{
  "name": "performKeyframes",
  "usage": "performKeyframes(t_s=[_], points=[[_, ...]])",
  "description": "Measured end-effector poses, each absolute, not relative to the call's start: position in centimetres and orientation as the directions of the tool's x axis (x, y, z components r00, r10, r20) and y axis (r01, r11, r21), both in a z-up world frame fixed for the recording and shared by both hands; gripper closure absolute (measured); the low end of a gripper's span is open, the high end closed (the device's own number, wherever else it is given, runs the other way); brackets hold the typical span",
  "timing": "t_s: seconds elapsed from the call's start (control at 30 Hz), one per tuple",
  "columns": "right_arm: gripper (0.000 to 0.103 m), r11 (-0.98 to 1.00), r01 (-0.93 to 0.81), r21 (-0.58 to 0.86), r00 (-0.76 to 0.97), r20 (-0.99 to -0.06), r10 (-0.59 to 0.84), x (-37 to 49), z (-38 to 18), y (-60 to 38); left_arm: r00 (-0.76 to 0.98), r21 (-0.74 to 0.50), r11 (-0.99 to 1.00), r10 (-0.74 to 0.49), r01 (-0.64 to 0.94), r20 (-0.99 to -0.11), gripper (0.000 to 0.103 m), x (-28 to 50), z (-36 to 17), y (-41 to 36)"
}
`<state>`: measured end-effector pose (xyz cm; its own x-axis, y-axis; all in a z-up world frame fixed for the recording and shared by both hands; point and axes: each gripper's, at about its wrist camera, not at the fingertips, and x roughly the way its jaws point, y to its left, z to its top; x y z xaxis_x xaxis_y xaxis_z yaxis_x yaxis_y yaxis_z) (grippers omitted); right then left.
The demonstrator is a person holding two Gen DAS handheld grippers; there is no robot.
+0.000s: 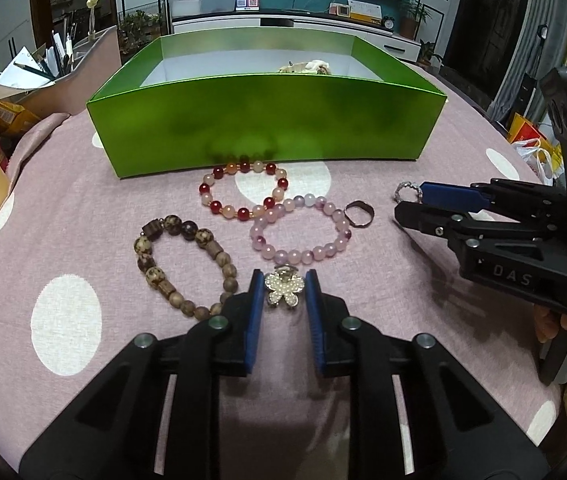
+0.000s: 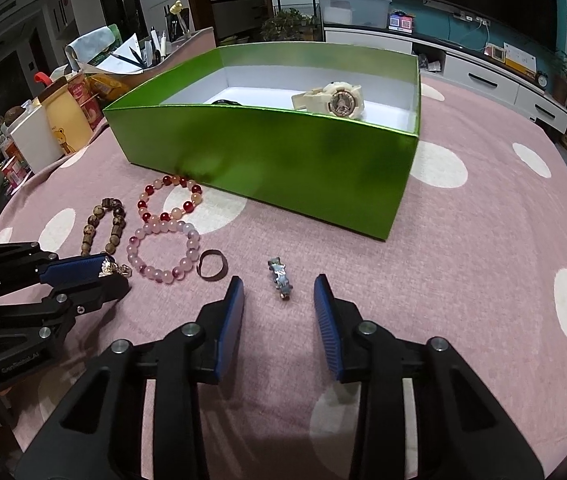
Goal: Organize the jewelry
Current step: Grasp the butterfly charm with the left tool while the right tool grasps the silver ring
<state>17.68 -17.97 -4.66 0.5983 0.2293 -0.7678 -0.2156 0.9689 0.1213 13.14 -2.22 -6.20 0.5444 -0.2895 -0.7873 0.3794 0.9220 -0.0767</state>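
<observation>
A pearl flower clip point(image 1: 283, 292) lies on the pink dotted cloth, and my left gripper point(image 1: 284, 280) is shut on it, blue pads against both sides. The right wrist view shows that left gripper point(image 2: 117, 274) at the left, the clip point(image 2: 112, 269) in its tips. My right gripper point(image 2: 279, 288) stands open around a small sparkly ring point(image 2: 281, 278), with a gap on each side. A red-and-peach bead bracelet point(image 1: 207, 190), a pink bead bracelet point(image 1: 307, 258), a brown wooden bracelet point(image 1: 155, 276) and a dark band ring point(image 2: 213, 275) lie before the green box point(image 1: 263, 120).
The green box point(image 2: 283, 152) holds a cream watch point(image 2: 333, 100) and a dark item near its left wall. Snack packets, a bear-print carton point(image 2: 63, 128) and a pen holder point(image 1: 59, 60) crowd the table's left side. A hand point(image 1: 547, 320) holds the right gripper point(image 1: 409, 200).
</observation>
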Motion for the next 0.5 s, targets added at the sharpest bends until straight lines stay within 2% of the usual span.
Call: performKeyframes(t_s=[0.23, 0.5], points=[[0.097, 0.968, -0.218, 0.126, 0.596, -0.769, 0.234, 18.1, -4.7, -17.8, 0.548, -0.086, 0.925, -0.293, 0.371, -0.784, 0.082, 13.2, -6.2, -2.1], [0.097, 0.963, -0.226, 0.149, 0.623, -0.738, 0.260, 16.6, -3.6, -18.2, 0.556, -0.110, 0.927, -0.306, 0.358, -0.773, 0.082, 13.1, -5.6, -1.8]])
